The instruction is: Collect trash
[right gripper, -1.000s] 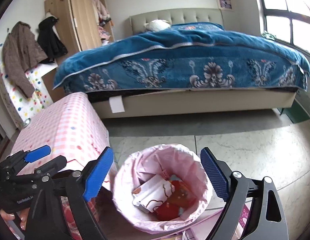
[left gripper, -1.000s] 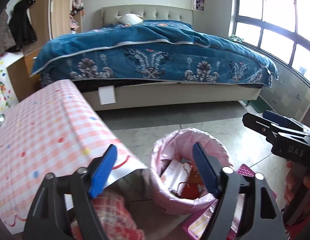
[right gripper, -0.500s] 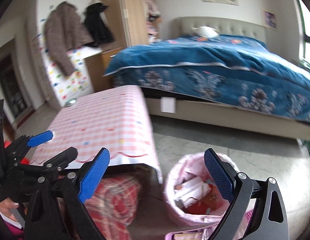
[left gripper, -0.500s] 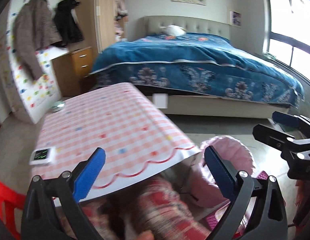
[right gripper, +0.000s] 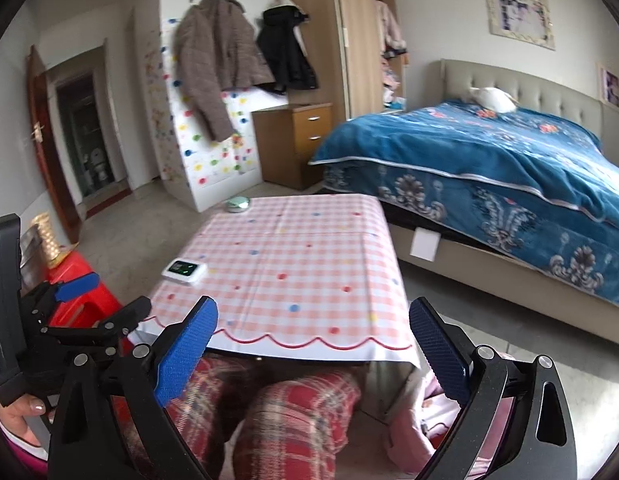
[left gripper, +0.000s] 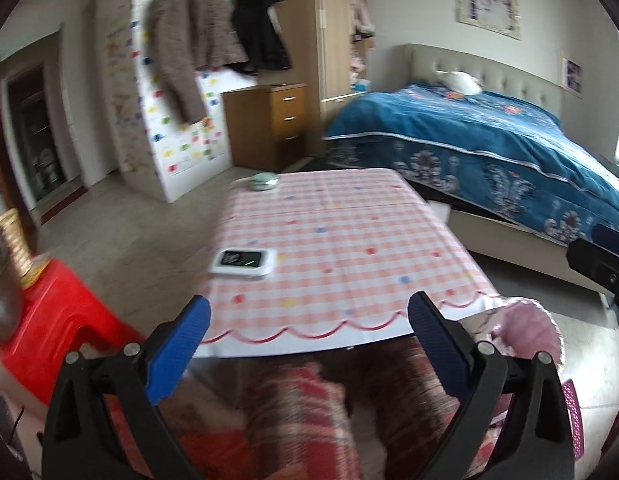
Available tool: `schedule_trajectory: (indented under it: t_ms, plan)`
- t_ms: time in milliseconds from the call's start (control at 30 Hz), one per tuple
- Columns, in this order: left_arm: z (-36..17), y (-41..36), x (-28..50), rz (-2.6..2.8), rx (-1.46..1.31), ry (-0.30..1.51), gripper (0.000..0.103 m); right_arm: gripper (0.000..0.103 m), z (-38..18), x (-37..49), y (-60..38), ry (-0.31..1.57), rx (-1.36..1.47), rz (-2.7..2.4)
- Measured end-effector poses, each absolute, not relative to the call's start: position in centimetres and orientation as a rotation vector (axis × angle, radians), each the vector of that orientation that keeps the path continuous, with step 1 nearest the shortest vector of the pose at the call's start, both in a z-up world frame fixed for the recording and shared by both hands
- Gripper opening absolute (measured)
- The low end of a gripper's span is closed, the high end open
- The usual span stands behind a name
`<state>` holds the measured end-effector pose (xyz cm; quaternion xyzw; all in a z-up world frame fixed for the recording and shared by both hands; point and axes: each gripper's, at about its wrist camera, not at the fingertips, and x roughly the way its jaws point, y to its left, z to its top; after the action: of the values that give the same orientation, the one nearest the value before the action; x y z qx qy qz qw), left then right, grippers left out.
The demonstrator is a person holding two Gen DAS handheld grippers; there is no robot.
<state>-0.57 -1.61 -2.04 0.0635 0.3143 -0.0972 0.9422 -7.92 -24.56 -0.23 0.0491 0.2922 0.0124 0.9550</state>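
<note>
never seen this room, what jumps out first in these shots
The pink checked tablecloth fills the middle, with a white device near its left edge. Behind it on the right stands a bed under a blue bedspread. In front, the right gripper is open and empty.

Pink-checked tablecloth [right gripper: 293,264], blue floral bedspread [right gripper: 489,152]

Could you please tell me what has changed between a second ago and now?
Both views swung up and left, from the pink-lined bin to the checked table; the bin now sits at the lower right edge. The left claw has just been opening, and the right claw a little; nothing is between either's fingers. Nothing was taken or let go. The white device and the bed lie as before.
</note>
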Motion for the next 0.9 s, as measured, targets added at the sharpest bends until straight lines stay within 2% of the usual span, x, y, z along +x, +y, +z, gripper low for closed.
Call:
schedule_trajectory:
  t_ms: [367,900]
  plan:
    - [-2.6,2.5,-1.0,-0.078,0.113,0.668,0.096,0.095,-0.1,-5.9,-19.4,0.656,0.048,0.086]
    - [-2.2,2.8,-0.9,-0.080,0.109,0.656,0.096,0.095,-1.1,-5.9,-19.9,0.659,0.049,0.094]
